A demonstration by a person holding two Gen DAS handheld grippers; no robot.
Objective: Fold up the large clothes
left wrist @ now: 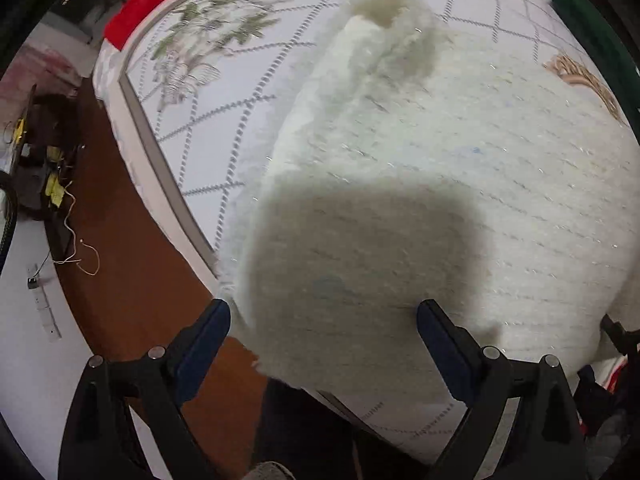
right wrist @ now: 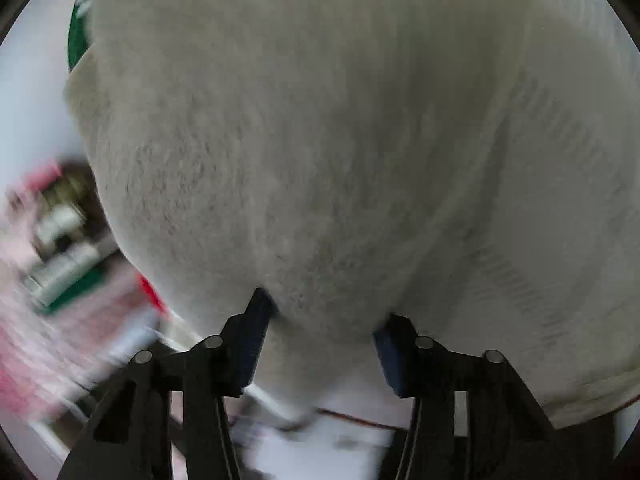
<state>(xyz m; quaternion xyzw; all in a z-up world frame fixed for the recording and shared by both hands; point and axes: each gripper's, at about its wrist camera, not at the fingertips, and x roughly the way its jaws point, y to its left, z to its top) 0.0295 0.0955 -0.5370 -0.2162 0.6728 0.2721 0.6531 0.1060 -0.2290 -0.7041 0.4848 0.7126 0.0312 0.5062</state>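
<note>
A fluffy white knit sweater [left wrist: 420, 184] lies on a bed with a quilted floral cover [left wrist: 224, 76]; its sleeve cuff [left wrist: 384, 8] points to the far side. My left gripper [left wrist: 324, 316] is open, jaws wide apart, just above the sweater's near hem at the bed edge. In the right wrist view the sweater [right wrist: 320, 140] fills the frame, very close. My right gripper [right wrist: 324, 320] has its jaws apart with a bulge of the fabric between them; the view is blurred.
The bed edge [left wrist: 160, 152] runs along the left, with brown floor [left wrist: 132, 264] below it and cables and dark gear [left wrist: 48, 168] beyond. A red cloth [left wrist: 144, 4] lies at the far corner. Blurred pink and green items [right wrist: 60, 248] show left of the right gripper.
</note>
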